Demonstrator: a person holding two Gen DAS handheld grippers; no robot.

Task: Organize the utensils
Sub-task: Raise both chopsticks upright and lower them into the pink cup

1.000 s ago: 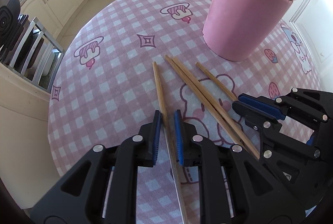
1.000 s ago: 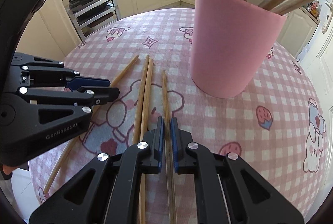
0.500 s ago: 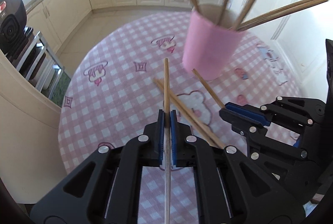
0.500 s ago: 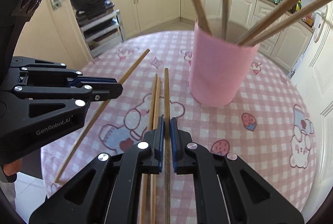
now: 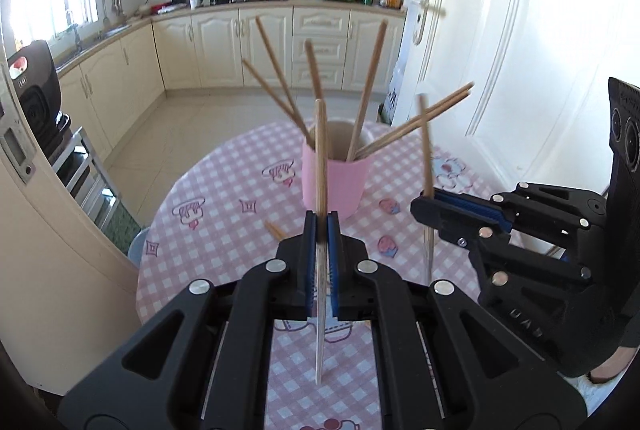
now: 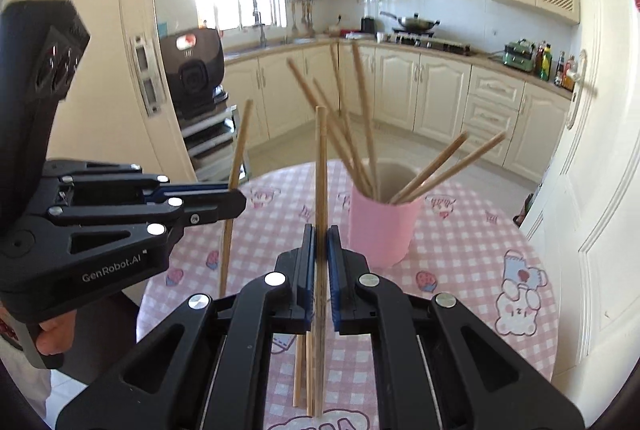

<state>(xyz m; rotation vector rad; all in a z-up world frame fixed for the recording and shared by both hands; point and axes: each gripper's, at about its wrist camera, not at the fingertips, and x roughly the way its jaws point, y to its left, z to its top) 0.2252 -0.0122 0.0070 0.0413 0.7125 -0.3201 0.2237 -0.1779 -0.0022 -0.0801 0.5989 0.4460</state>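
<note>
Wooden chopstick (image 5: pixel 320 158) is clamped near-upright in left gripper (image 5: pixel 321 230), another chopstick (image 6: pixel 320 166) likewise in right gripper (image 6: pixel 321 238), both tips at 12 o'clock, above checked tablecloth (image 5: pixel 224 214) near pink cup (image 5: pixel 334 186).

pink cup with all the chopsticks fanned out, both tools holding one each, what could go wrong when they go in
1. The pink cup already holds six chopsticks splayed across its mouth, so an incoming tip could catch on them.
2. The cup looks light; a push might tip it.
3. The left tool and right tool each pinch a single chopstick and sit close together, so dropping both at once risks a collision.
</note>
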